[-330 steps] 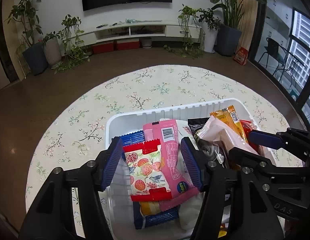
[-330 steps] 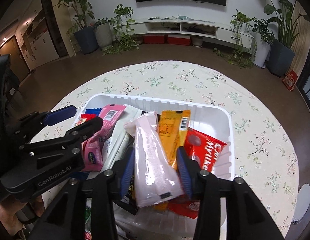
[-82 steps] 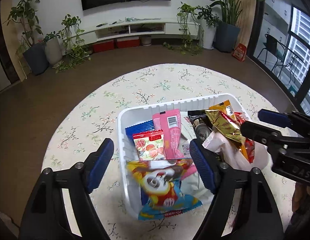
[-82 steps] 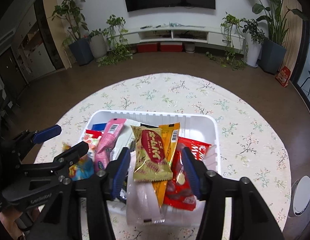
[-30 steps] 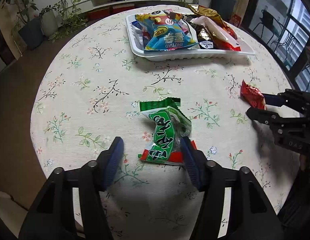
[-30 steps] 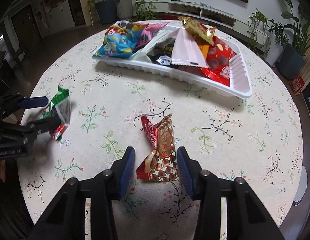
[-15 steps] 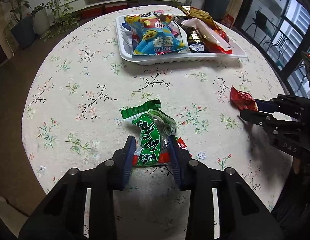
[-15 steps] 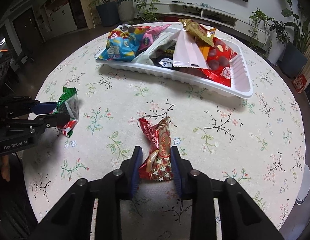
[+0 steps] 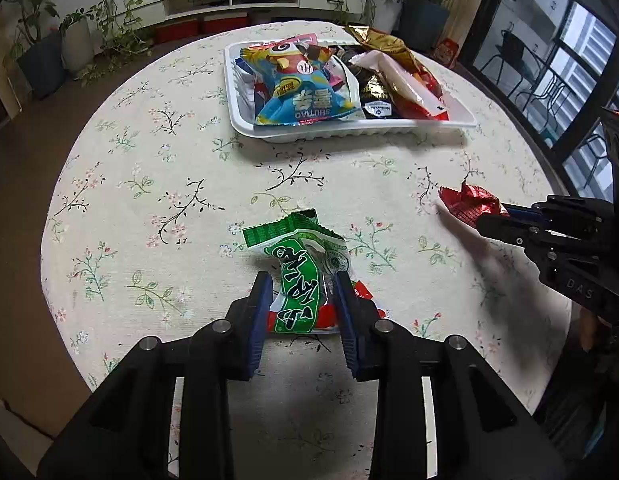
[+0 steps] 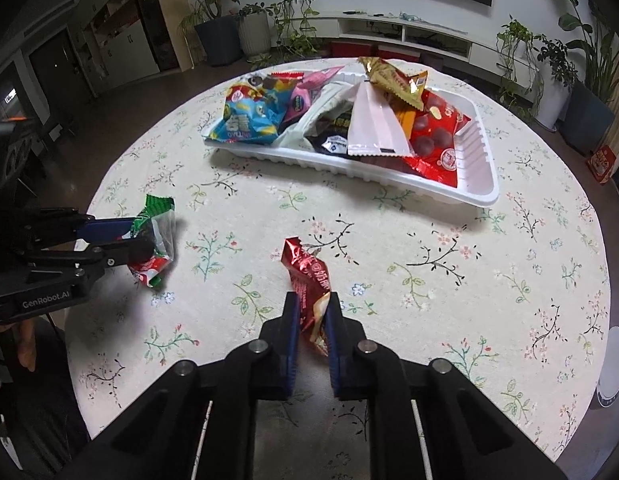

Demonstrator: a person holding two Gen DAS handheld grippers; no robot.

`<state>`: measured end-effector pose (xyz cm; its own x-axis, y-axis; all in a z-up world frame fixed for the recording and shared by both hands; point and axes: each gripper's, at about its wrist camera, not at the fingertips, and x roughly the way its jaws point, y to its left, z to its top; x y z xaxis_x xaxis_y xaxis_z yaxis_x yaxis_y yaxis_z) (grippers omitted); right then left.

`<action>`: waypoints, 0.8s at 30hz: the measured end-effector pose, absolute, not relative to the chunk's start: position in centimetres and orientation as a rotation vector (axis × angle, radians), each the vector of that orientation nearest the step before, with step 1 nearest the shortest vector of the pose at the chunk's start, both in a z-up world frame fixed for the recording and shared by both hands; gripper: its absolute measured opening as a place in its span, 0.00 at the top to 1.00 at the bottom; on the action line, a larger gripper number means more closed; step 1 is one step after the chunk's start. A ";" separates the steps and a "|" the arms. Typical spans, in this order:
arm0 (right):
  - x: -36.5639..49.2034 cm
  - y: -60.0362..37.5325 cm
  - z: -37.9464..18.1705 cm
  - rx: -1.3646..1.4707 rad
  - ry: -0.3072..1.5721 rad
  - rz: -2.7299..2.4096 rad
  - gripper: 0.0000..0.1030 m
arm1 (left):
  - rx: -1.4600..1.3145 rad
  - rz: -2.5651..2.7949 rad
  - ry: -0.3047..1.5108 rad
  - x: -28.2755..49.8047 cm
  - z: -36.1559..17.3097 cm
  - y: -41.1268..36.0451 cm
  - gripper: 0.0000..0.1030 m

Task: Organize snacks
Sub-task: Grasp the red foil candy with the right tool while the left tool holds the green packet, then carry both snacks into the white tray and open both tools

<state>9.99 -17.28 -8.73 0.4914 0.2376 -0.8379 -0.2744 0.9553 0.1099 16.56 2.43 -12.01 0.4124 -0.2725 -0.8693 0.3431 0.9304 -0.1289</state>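
A green snack packet (image 9: 297, 248) sits on the flowered tablecloth, and my left gripper (image 9: 303, 284) is shut on its lower half, blue pads pressing both sides. In the right wrist view that same green packet (image 10: 155, 224) shows in the left gripper (image 10: 143, 236) at the left. My right gripper (image 10: 312, 300) is shut on the near end of a crumpled red foil packet (image 10: 307, 268), which rises from between its pads. The red packet (image 9: 467, 204) and right gripper (image 9: 497, 220) appear at the right of the left wrist view. A white tray (image 9: 349, 130) full of snack bags stands at the far side.
The round table (image 10: 429, 264) drops off to dark floor on all sides. A small white disc (image 10: 611, 368) lies near its right edge. The tray (image 10: 481, 184) has a bare right end. A hand (image 10: 27, 344) shows behind the left gripper. Potted plants and a TV shelf stand far off.
Both grippers' jaws closed from spread around their packets to pressing on them. The red packet is squeezed narrower and stands up more. The hands barely shifted.
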 end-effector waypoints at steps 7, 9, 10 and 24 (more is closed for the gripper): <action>9.9 -18.0 -5.8 -0.010 0.944 0.316 0.87 | 0.050 -0.411 1.028 16.3 -9.7 2.1 0.72; 10.1 -18.2 -5.0 -0.005 0.926 0.315 0.87 | 0.043 -0.416 1.006 16.5 -8.6 2.0 0.72; 10.3 -18.4 -4.4 0.000 0.914 0.310 0.87 | 0.040 -0.419 0.995 16.7 -8.0 1.9 0.72; 20.0 -20.1 0.7 0.043 0.806 0.233 0.87 | 0.049 -0.416 0.843 27.0 -1.3 -2.7 0.72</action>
<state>19.97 -20.12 0.73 0.6681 0.2230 -0.7099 -0.1901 0.9735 0.1269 27.04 -2.70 -1.31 0.5897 -0.3383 -0.7334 0.3767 0.9184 -0.1208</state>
